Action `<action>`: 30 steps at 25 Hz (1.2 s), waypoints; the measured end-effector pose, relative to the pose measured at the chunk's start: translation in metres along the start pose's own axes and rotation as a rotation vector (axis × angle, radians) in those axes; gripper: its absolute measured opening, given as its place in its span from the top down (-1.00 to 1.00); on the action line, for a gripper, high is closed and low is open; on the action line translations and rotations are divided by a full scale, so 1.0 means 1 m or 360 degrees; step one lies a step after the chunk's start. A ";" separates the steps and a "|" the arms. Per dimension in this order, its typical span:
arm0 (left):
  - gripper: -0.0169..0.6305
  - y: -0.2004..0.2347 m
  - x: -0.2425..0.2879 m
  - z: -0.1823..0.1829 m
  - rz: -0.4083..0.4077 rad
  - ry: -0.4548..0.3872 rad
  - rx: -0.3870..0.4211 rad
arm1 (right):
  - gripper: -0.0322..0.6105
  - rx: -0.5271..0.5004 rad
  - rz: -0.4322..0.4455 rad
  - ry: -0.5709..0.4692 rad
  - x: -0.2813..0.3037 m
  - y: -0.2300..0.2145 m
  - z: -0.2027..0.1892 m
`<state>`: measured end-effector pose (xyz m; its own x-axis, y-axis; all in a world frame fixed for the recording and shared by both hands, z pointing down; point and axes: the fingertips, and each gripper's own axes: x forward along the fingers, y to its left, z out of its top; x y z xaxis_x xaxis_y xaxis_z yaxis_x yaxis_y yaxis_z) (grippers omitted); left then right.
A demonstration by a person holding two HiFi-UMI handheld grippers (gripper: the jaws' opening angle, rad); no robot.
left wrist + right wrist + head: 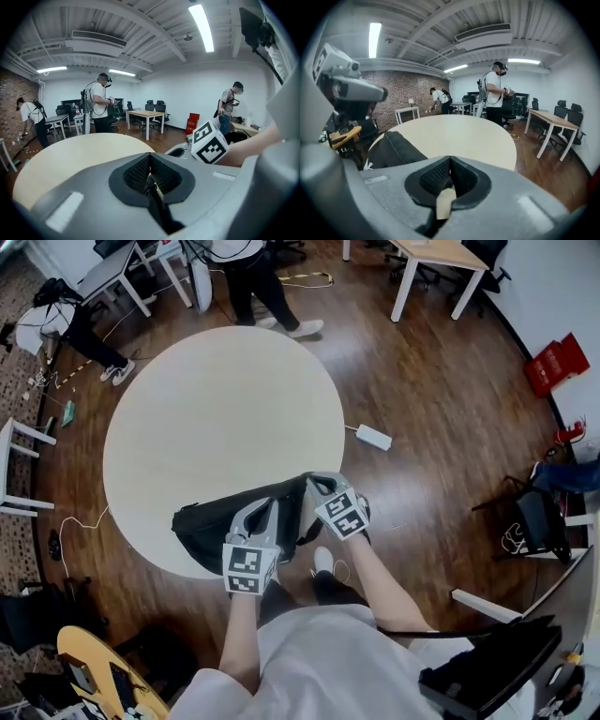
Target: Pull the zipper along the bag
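Over the black bag (202,526) at the round table's (216,418) near edge, the left gripper (150,161) and right gripper (450,164) are hovering, jaws pressed together.

Your round, pale worktop (216,399) spreads out ahead of your left gripper (264,512) and right gripper (317,487); a black bag (202,531) lies at its near edge, beneath the left gripper, left of the right gripper.

Slumped black bag (208,526) at table (216,418) edge
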<state>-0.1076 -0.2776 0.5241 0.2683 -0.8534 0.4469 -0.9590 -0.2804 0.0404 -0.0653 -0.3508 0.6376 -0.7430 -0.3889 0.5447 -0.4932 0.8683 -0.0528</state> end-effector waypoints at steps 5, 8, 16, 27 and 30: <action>0.89 0.002 0.017 -0.018 -0.0044 0.0090 0.0004 | 0.92 0.0011 0.0045 0.0235 0.048 -0.016 -0.047; 0.89 0.001 0.021 -0.023 -0.0076 0.0139 0.0047 | 0.92 0.0028 0.0093 0.0342 0.064 -0.017 -0.070; 0.63 -0.013 0.059 -0.053 -0.0225 0.0396 0.0397 | 0.93 0.0168 0.0162 0.0439 0.076 -0.027 -0.094; 0.03 -0.026 0.120 -0.146 -0.0578 0.0942 0.1068 | 0.93 0.0091 0.0340 0.0467 0.077 -0.018 -0.087; 0.05 -0.029 0.130 -0.171 -0.0640 0.1053 0.1148 | 0.93 0.0083 0.0362 0.0475 0.076 -0.016 -0.088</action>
<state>-0.0609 -0.3053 0.7335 0.2428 -0.2913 0.9253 -0.4716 -0.8690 -0.1498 -0.0743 -0.3674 0.7535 -0.6754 -0.0748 0.7336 -0.3590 0.9024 -0.2385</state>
